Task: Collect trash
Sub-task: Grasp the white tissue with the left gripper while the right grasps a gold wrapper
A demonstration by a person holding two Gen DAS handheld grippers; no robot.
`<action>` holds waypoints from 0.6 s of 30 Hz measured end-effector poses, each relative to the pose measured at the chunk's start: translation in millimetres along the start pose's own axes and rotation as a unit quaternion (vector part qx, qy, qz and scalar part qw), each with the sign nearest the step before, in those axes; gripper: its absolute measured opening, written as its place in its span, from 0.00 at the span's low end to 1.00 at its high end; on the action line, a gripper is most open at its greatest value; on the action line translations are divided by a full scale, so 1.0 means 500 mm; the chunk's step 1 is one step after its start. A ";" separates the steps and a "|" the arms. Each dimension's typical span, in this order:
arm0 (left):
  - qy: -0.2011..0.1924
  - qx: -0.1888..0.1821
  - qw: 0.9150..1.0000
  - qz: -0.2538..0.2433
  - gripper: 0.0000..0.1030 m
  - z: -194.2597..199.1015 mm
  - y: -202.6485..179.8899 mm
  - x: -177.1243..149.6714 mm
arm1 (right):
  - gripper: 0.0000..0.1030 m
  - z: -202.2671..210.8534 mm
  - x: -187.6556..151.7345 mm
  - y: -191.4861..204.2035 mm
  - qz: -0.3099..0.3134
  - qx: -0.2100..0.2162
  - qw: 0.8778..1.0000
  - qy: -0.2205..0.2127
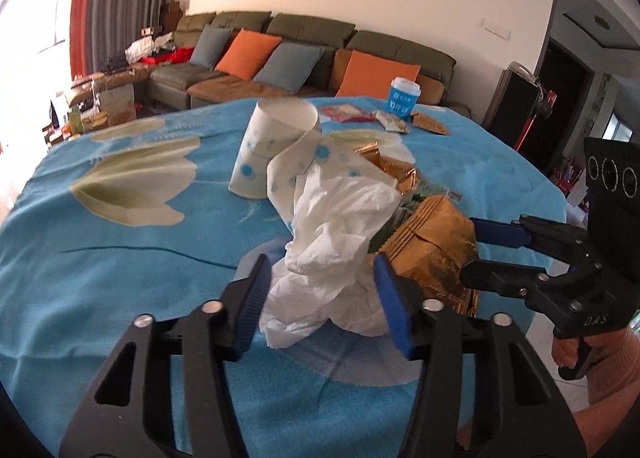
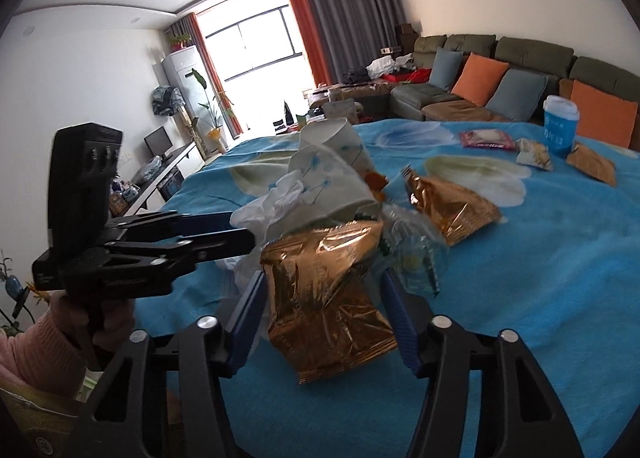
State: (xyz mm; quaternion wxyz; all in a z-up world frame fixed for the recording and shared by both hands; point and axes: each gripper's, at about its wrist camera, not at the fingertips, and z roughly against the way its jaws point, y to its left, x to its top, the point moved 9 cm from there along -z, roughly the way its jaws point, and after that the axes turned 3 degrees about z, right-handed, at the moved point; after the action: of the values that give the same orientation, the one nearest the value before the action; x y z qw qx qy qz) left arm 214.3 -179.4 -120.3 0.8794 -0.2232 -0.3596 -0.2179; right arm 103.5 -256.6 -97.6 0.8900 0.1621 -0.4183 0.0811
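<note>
Here, with left gripper (image 1: 320, 290) clamped on the crumpled white tissue (image 1: 332, 242) and right gripper (image 2: 324, 298) on the gold foil wrapper (image 2: 324, 290) just beside it: light, soft, crushable trash, best pinched mid-bulk above the blue tablecloth (image 1: 100, 258).

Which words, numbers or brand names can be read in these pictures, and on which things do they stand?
"DAS": raised on the right claw's black body, seen from the left wrist.
"10", then blurred characters: on the blue cup.
Print on the snack wrappers: too blurred to read.
</note>
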 end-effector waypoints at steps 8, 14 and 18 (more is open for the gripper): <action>0.004 -0.016 1.000 0.019 0.14 -0.013 0.015 -0.003 | 0.30 -0.007 -0.012 0.013 0.003 0.007 1.000 0.009; -0.016 -0.016 0.999 0.027 0.12 0.019 0.025 0.004 | 0.26 0.003 -0.006 0.024 0.012 0.011 1.000 0.003; -0.031 -0.015 0.999 0.037 0.11 0.052 0.039 0.004 | 0.26 0.013 0.008 0.031 0.013 0.017 1.000 -0.006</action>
State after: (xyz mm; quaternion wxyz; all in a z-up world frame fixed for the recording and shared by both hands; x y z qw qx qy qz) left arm 212.4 -149.9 -106.8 0.8718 -0.2560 -0.3750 -0.1837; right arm 97.0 -244.4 -87.0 0.8834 0.1722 -0.4244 0.0989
